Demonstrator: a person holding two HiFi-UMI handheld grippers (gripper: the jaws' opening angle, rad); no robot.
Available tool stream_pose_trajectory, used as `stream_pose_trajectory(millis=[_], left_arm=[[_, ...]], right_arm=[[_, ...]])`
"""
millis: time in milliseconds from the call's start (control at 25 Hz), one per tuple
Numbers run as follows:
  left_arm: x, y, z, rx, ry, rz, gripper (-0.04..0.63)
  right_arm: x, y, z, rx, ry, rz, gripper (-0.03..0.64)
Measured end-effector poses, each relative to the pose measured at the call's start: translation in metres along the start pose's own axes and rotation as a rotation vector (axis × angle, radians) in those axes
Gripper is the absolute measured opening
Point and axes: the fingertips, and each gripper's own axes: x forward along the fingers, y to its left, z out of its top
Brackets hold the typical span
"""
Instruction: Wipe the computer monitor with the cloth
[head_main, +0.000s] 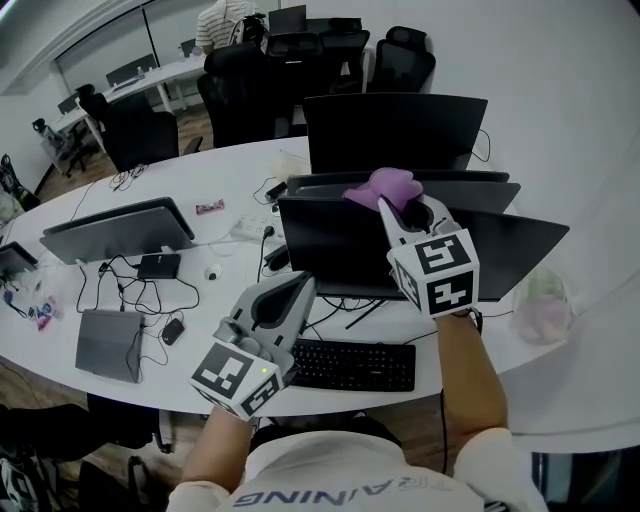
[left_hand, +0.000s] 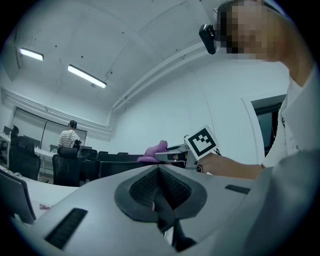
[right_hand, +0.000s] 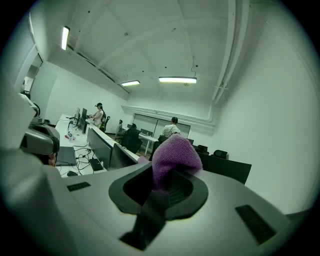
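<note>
A purple cloth (head_main: 384, 187) is pinched in my right gripper (head_main: 397, 208), which is shut on it. The cloth sits at the top edge of the dark monitor (head_main: 335, 255) in front of me, and I cannot tell whether it touches. In the right gripper view the cloth (right_hand: 173, 159) sticks up out of the gripper (right_hand: 167, 187). My left gripper (head_main: 287, 297) hangs lower, in front of the monitor's left part, above the keyboard. Its jaws are shut on nothing (left_hand: 159, 189). From the left gripper view the cloth (left_hand: 156, 150) and the right gripper's marker cube (left_hand: 202, 142) show beyond.
Two more dark monitors (head_main: 395, 130) stand behind the front one. A black keyboard (head_main: 352, 365) lies at the table's near edge. To the left are an open laptop (head_main: 115, 230), a grey closed one (head_main: 108, 343) and cables. A plastic bag (head_main: 540, 300) lies right. Office chairs (head_main: 250, 90) stand behind.
</note>
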Motion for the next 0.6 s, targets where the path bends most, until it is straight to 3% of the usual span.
stream_pose_trajectory(millis=[600], left_arm=[[0.045, -0.059, -0.007, -0.002, -0.014, -0.029, 0.002]], right_arm=[[-0.034, -0.057, -0.026, -0.021, 0.016, 0.0, 0.055]])
